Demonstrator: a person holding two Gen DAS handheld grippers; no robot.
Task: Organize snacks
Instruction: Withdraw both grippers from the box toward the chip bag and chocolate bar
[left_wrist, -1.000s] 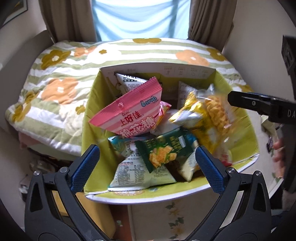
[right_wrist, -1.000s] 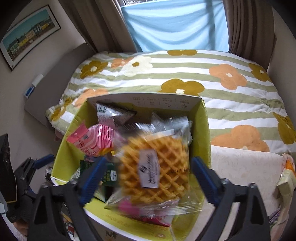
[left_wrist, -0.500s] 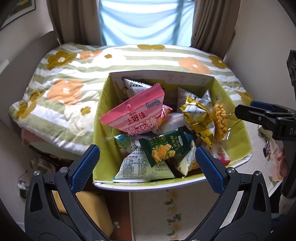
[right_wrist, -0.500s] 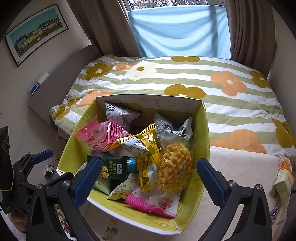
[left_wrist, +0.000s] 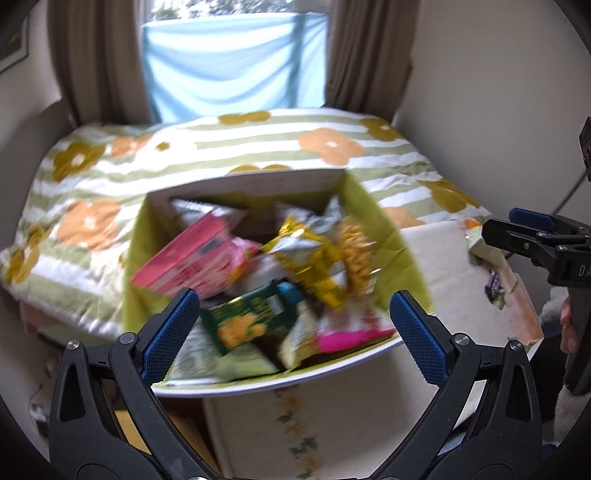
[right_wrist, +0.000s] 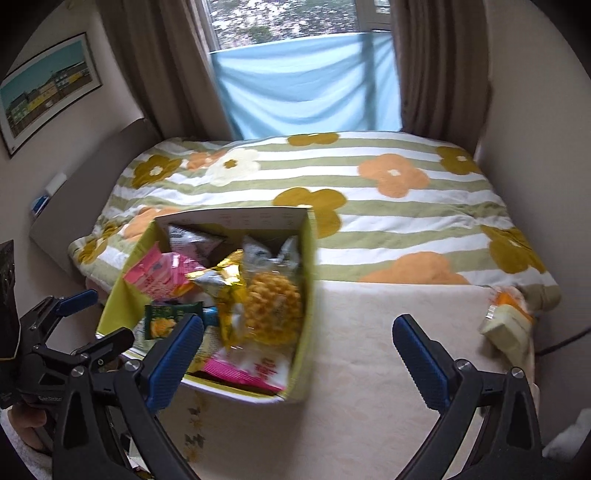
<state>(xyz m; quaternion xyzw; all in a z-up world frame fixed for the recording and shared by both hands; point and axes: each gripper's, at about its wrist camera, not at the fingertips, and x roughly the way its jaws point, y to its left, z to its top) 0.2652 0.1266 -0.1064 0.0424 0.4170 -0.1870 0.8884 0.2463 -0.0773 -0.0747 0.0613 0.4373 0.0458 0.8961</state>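
A cardboard box (left_wrist: 384, 236) (right_wrist: 308, 280) with a yellow-green inside holds several snack packets. Among them are a pink packet (left_wrist: 188, 258) (right_wrist: 151, 273), a green packet (left_wrist: 243, 317) (right_wrist: 166, 319), a gold foil packet (left_wrist: 306, 254) (right_wrist: 225, 280) and a bagged waffle (left_wrist: 356, 254) (right_wrist: 271, 306). My left gripper (left_wrist: 295, 330) (right_wrist: 96, 314) hangs open in front of the box, holding nothing. To the box's right, my right gripper (right_wrist: 297, 354) (left_wrist: 532, 221) is open over the cream table top (right_wrist: 376, 369). More snack packets (right_wrist: 511, 325) lie at the table's far right edge.
A bed with a green-striped flower quilt (right_wrist: 369, 192) lies behind the box and table. Brown curtains and a blue cloth (right_wrist: 306, 85) cover the window. A framed picture (right_wrist: 44, 92) hangs on the left wall. A person's hand (left_wrist: 567, 325) holds the right gripper.
The bagged waffle left my right gripper and now lies in the box. Both grippers have drawn back and up from the box, the right one swinging right over the table.
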